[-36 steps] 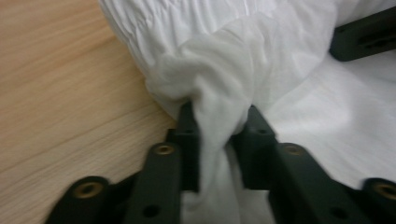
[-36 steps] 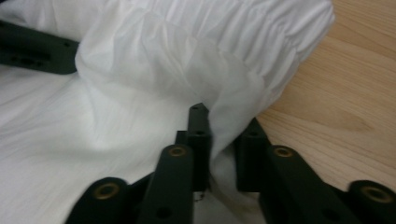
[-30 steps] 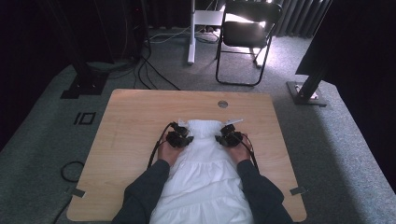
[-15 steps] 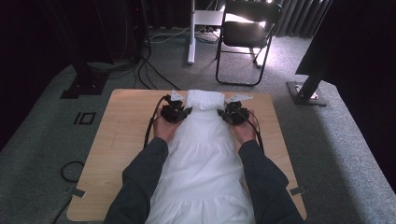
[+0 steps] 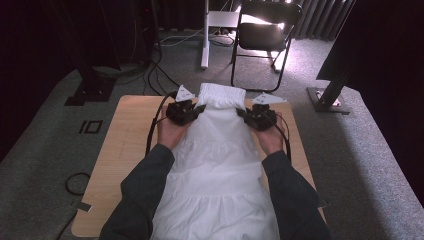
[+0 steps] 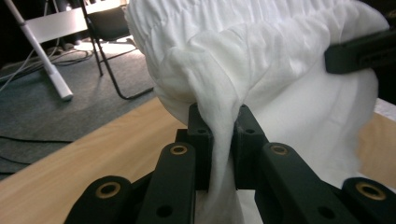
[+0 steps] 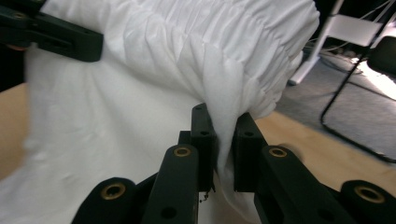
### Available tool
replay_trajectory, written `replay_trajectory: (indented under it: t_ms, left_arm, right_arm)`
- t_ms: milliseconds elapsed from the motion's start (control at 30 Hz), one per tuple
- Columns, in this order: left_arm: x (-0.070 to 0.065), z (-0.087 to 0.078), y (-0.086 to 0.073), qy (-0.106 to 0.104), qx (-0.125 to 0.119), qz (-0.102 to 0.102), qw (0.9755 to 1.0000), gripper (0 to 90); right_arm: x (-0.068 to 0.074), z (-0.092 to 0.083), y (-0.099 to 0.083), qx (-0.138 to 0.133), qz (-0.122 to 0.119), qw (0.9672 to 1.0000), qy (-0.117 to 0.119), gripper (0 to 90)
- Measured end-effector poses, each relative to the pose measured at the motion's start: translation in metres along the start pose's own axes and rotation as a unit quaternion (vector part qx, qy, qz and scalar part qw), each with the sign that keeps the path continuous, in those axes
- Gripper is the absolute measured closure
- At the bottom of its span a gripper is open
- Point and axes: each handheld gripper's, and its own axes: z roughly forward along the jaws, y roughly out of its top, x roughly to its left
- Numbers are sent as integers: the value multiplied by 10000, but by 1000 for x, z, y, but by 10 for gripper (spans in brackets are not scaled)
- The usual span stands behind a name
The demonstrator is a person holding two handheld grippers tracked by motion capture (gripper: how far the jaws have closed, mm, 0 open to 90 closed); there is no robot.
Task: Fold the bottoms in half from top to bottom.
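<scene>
A white tiered garment (image 5: 215, 165), probably a skirt with a gathered elastic waistband, is being held up at its top edge above a wooden table (image 5: 125, 150), while its lower tiers are draping down across the table toward the person's body. The left tongs (image 5: 197, 109) are being kept clamped on the left side of the waistband; in the left gripper view a pinch of white cloth (image 6: 219, 135) is being squeezed between the two black jaws. The right tongs (image 5: 242, 113) are being kept clamped on the right side of the waistband, and in the right gripper view a fold of the cloth (image 7: 223, 135) is being pressed between the jaws in the same way. The waistband is being suspended between the two tongs, bunched and puffed upward rather than stretched flat. A dark folding chair (image 5: 265, 35) and loose cables (image 5: 165, 60) are lying on the grey carpet beyond the far edge of the table. Several risks are being judged from this pose: only a thin pinch of cloth is being gripped on each side, so the fabric could be pulled free by its own hanging weight; if one side is released or raised unevenly, the garment could be twisted or dropped in a heap; how deep the cloth is seated in the jaws cannot be judged clearly, because the gathered cloth is hiding the jaw tips.
</scene>
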Motion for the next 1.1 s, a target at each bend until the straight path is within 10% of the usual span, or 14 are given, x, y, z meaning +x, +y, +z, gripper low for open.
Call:
replay_trajectory:
  t_ms: [333, 600, 733, 800, 1100]
  left_arm:
    - [-54, -69, -54, -560, -95, 253, 9981, 800]
    - [-91, -80, -135, -926, 575, 197, 9939, 784]
    - [-99, -62, -181, -1148, 1323, -138, 9844, 782]
    - [-99, -48, -194, -1302, 1873, -268, 9733, 760]
    - [-92, -24, -194, -964, 1806, 44, 9788, 764]
  right_arm:
    - [52, -54, -49, 9, -140, 9986, 514, 816]
    - [90, -68, -118, 589, -113, 9944, 868, 814]
    - [106, -57, -160, 1210, -102, 9873, 1029, 810]
    - [107, -46, -176, 1475, 0, 9830, 1093, 809]
    - [101, -23, -183, 1774, 15, 9799, 911, 805]
